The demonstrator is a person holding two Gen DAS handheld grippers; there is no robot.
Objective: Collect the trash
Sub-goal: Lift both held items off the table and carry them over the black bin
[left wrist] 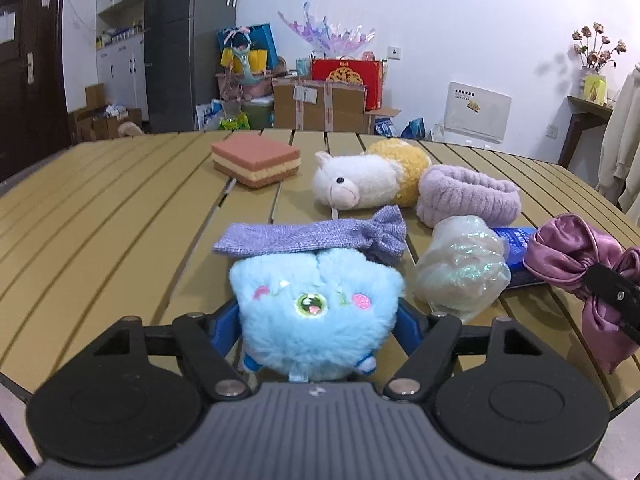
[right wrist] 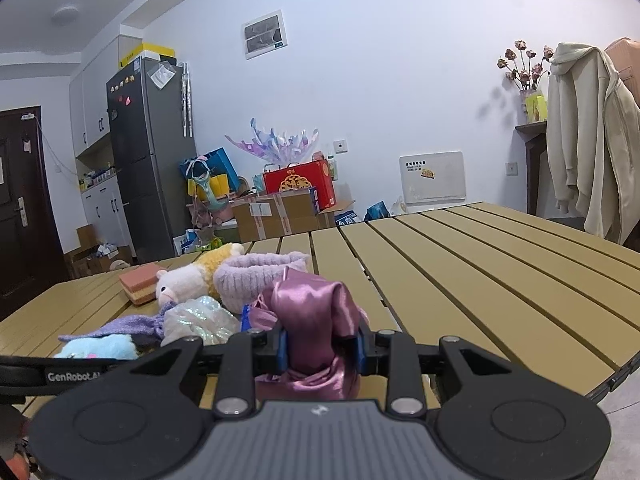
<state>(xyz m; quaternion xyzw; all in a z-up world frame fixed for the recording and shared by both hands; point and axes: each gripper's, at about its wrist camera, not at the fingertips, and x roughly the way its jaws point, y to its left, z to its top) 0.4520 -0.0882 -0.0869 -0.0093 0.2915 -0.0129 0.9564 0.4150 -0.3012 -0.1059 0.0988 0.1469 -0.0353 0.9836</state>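
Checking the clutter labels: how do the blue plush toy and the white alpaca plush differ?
The blue plush toy is round, sky-blue and sits between the left claw's fingers; the white alpaca plush is longer, white with a yellow body, lying free on its side farther back. Both are fluffy toys on the slatted table.

The left wrist view is taken from low over the near edge of the table (left wrist: 100,208), looking forward and somewhat downward along its tongs (left wrist: 316,332); a blue plush toy (left wrist: 316,312) is seen very close at 6 o'clock. The right wrist view is set nearer to level, so more wall and ceiling are taken in above the table (right wrist: 500,280). Both are faced toward the same far wall. The refrigerator (left wrist: 180,40) (right wrist: 148,152), red box (left wrist: 346,80) (right wrist: 300,184) and white plush toy (left wrist: 356,184) (right wrist: 180,284) are shared, lying at 9 o'clock in the right view.
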